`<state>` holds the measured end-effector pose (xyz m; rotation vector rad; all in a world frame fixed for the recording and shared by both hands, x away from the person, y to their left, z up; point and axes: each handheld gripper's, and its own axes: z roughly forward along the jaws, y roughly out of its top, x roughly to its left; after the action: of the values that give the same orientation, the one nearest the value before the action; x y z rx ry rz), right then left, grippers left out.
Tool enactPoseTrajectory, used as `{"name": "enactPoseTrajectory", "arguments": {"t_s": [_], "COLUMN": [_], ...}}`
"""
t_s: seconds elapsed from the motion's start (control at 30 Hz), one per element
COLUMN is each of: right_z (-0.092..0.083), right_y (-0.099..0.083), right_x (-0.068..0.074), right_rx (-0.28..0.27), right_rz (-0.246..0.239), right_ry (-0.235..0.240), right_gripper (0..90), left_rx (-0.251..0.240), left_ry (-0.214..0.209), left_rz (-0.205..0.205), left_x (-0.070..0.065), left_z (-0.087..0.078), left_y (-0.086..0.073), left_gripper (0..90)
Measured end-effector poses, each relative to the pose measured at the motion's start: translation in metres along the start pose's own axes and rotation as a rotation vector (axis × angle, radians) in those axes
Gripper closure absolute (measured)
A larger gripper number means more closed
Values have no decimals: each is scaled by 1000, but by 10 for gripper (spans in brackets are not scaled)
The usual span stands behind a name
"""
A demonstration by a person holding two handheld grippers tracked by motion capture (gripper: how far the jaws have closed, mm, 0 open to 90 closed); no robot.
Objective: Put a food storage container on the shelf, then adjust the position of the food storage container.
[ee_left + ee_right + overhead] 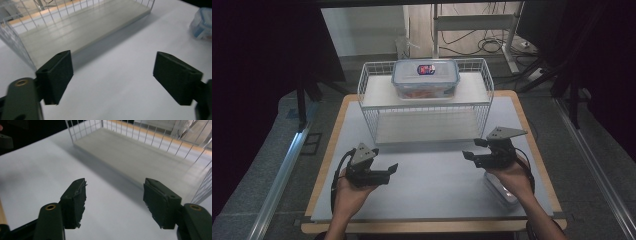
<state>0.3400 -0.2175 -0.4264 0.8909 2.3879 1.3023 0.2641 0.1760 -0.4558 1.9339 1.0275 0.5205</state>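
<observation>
A white wire rack (426, 107) with two shelves stands at the far middle of the table. On its top shelf sits a clear plastic box with a blue-rimmed lid (425, 77). My left gripper (391, 170) hovers low over the white mat at the near left, jaws pointing right, open and empty. My right gripper (473, 149) is at the near right, jaws pointing left, also open and empty. In the left gripper view the gripper (112, 75) faces the rack's lower shelf (75, 27). In the right gripper view the gripper (115, 202) faces that shelf (140, 155) from the other end.
A second clear box (502, 191) lies on the white mat (432, 175) under the right hand, and it also appears in the left gripper view (202, 23). The table's wooden edge (432, 227) runs along the front. Dark floor and cables surround the table.
</observation>
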Motion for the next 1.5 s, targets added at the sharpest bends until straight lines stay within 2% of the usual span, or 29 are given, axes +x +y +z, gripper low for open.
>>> {"name": "enactPoseTrajectory", "arguments": {"t_s": [0.1, 0.17, 0.3, 0.43, 0.5, 0.57, 0.67, 0.73, 0.87, 1.0, 1.13, 1.27, 1.33, 1.4, 1.5], "right_z": [0, -1, -3, -7, -9, -9, -8, -6, -4, -5, -4, -6, -9, -13, -24], "right_y": [-15, -23, -36, -47, -52, -58, -63, -64, -65, -65, -68, -67, -66, -65, -67], "right_x": [2, 3, 6, 12, 15, 16, 16, 16, 15, 13, 8, 9, 8, 6, 2], "right_rx": [14, 18, 14, -5, -6, 7, 37, 48, 68, 70, 119, 131, 139, 141, 159], "right_rz": [7, 15, 26, 21, 22, 28, -1, -18, -10, 23, 45, 24, 17, 20, 23], "right_ry": [-11, -15, -9, -6, -9, -3, -39, -54, -66, -84, -97, -116, -134, -144, -158], "right_gripper": [300, 271, 201, 133, 104, 90, 87, 87, 87, 86, 43, 42, 85, 184, 415], "left_rx": [-10, -8, 22, 24, 28, 30, 35, 37, 30, 34, 39, 38, 41, 43, 41], "left_ry": [-35, -58, -64, -65, -65, -42, -6, 12, 23, 34, 38, 42, 43, 45, 50], "left_rz": [-44, -54, -65, -75, -52, -16, 32, 32, 20, 33, 48, 47, 42, 41, 42], "left_x": [-1, -3, -11, -16, -19, -23, -26, -26, -23, -23, -24, -23, -22, -21, -21], "left_z": [0, 2, 5, 3, 3, 4, 7, 9, 9, 9, 9, 8, 8, 7, 6], "left_y": [-11, -18, -33, -45, -50, -53, -57, -58, -60, -61, -61, -60, -61, -61, -61], "left_gripper": [120, 96, 40, 23, 14, 4, 0, 0, 0, 0, 0, 0, 0, 0, 1]}}
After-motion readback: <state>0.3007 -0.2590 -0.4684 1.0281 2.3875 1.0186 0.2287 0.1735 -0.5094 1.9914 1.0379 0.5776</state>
